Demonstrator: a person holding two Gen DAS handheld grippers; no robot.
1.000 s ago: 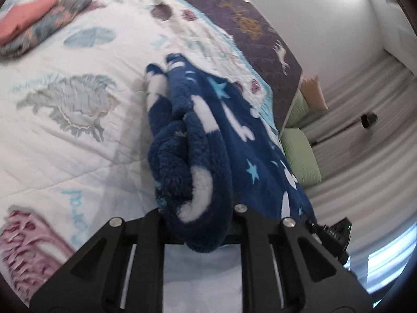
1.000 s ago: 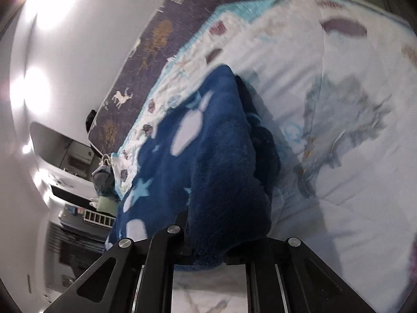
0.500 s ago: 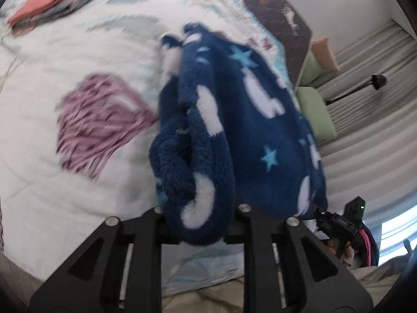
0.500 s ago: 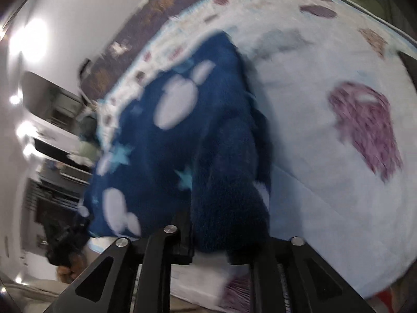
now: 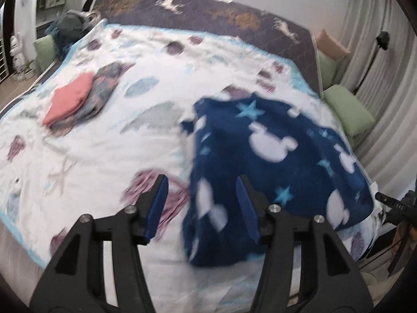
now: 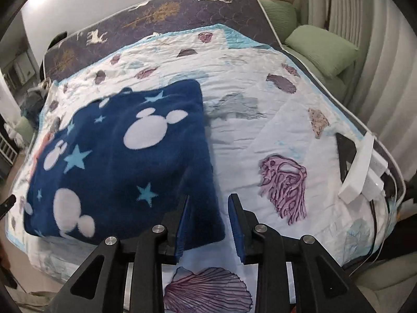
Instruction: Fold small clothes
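A dark blue fleece garment (image 5: 273, 161) with white mouse heads and pale stars lies folded flat on the seashell quilt (image 5: 117, 156), near the bed's front edge. My left gripper (image 5: 202, 182) hovers over its near left corner. Its jaws are opening and the pads stand clear of the cloth. In the right wrist view the same fleece (image 6: 117, 161) fills the left half. My right gripper (image 6: 209, 199) hangs above its near right corner. These jaws are opening too; fleece shows in the gap, but nothing is pinched.
A folded coral garment (image 5: 70, 101) rests on a patterned one (image 5: 106, 86) at the quilt's far left. A white box with cables (image 6: 362, 167) sits at the bed's right edge. Green pillows (image 6: 320, 47) and curtains stand beyond it, and a dark headboard cover (image 5: 208, 13) behind.
Both grippers let go of the bunched fleece edge and pulled back and up. The fleece dropped from the jaws and now lies spread on the quilt.
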